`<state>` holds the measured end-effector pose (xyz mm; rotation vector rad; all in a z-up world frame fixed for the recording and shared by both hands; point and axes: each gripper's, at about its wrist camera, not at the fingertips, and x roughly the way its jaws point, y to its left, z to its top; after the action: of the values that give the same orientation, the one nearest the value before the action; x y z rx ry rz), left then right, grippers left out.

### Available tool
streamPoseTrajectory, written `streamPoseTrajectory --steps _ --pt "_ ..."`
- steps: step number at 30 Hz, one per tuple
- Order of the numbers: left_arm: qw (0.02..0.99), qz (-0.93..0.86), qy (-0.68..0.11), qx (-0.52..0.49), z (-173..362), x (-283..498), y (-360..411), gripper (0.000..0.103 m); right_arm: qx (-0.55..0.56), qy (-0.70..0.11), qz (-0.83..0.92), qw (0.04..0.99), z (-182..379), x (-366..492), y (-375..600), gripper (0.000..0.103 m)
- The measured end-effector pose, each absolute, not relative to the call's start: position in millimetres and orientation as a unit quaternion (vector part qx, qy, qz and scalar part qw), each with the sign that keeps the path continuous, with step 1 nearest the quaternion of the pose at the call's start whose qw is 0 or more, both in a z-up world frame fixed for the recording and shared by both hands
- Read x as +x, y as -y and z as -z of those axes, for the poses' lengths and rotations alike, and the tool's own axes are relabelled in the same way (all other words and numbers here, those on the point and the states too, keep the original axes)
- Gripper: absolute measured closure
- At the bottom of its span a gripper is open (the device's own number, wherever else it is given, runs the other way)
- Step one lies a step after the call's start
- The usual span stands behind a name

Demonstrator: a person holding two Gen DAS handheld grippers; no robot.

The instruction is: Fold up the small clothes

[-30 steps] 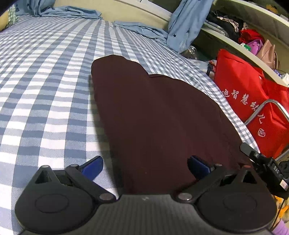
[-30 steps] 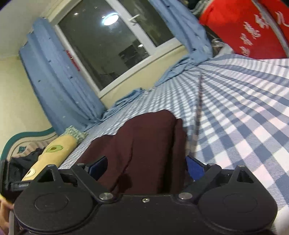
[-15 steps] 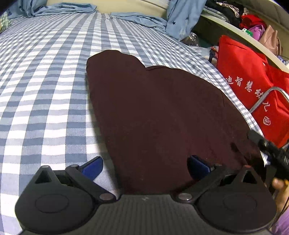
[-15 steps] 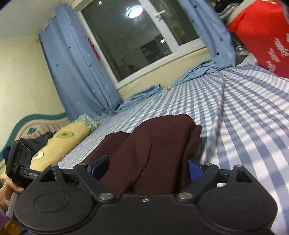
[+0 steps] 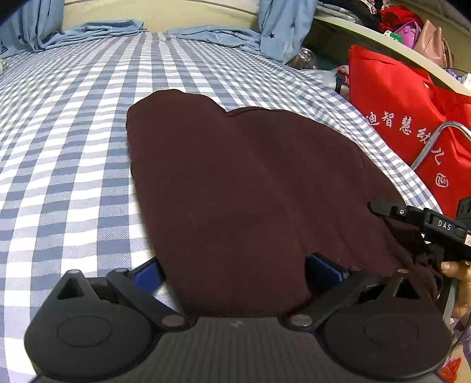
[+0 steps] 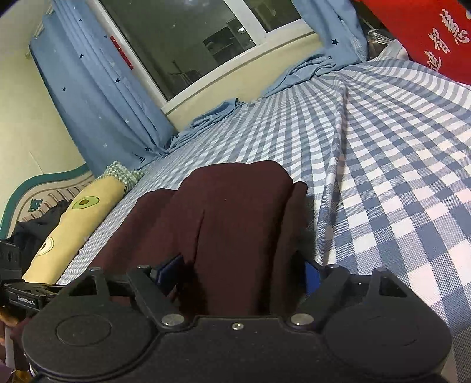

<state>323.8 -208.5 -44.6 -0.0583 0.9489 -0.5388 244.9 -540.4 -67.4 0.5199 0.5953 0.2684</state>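
Maroon cloth (image 5: 247, 200) fills the foreground: a small dark garment spread flat on the blue-and-white checked sheet (image 5: 64, 153), and everything else is placed from it. At its near hem the left gripper (image 5: 235, 274) straddles the fabric, blue pads (image 5: 321, 268) wide apart and not pinching, the cloth lying slack between them. At the garment's right edge the right gripper (image 5: 382, 207) reaches in as a black bar, a hand (image 5: 459, 282) behind it, with a bunched bit of maroon below. Seen from its own camera, the right gripper (image 6: 240, 272) has the folded edge of the garment (image 6: 232, 221) rising between its jaws, which are closing; the pads have not yet pressed on the cloth.

Beyond the garment's right side a red bag (image 5: 406, 117) with white characters and a metal tube frame (image 5: 426, 147) crowd the bed's edge, with a cluttered shelf (image 5: 412, 26) above. Past its far end, blue curtains (image 5: 282, 26) pool on the sheet.

Only the right wrist view shows the dark window (image 6: 206, 38), the avocado-print pillow (image 6: 76, 224) left of the garment, and the left gripper's body (image 6: 26, 294) low at the left edge. Only the left wrist view shows the garment's whole outline.
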Motion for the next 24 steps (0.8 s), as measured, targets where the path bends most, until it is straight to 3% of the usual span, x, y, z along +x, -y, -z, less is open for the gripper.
streamPoseTrajectory --steps 24 --pt "0.849 0.256 -0.461 -0.031 52.0 331.1 212.5 0.000 0.254 -0.286 -0.129 0.915 64.9 247.3 538.5 0.018"
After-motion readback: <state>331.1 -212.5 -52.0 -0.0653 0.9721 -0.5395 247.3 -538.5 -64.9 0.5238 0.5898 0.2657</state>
